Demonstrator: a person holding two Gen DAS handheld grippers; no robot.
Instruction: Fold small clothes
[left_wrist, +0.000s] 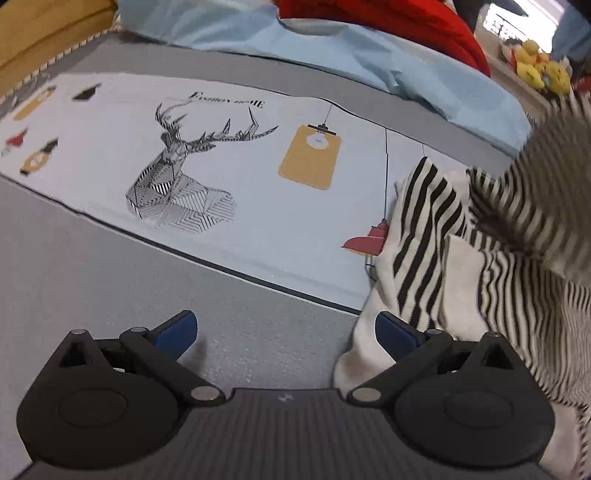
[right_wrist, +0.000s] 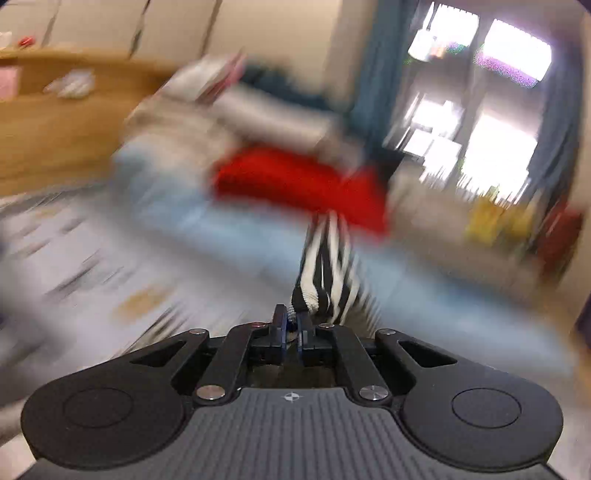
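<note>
A black-and-white striped small garment (left_wrist: 480, 236) lies crumpled on the bed at the right of the left wrist view, with one part lifted and blurred at the upper right. My left gripper (left_wrist: 286, 332) is open and empty just above the grey bedcover, its right finger (left_wrist: 397, 332) against the garment's white edge. My right gripper (right_wrist: 291, 321) is shut on a striped edge of the garment (right_wrist: 328, 266), which hangs stretched in front of it. The right wrist view is heavily motion-blurred.
The bedcover (left_wrist: 258, 192) carries a deer print and lamp drawings. A light blue pillow (left_wrist: 332, 55) and a red cushion (left_wrist: 406, 22) lie at the far side. A wooden headboard (left_wrist: 37, 37) is at far left. Yellow plush toys (left_wrist: 535, 66) sit at far right.
</note>
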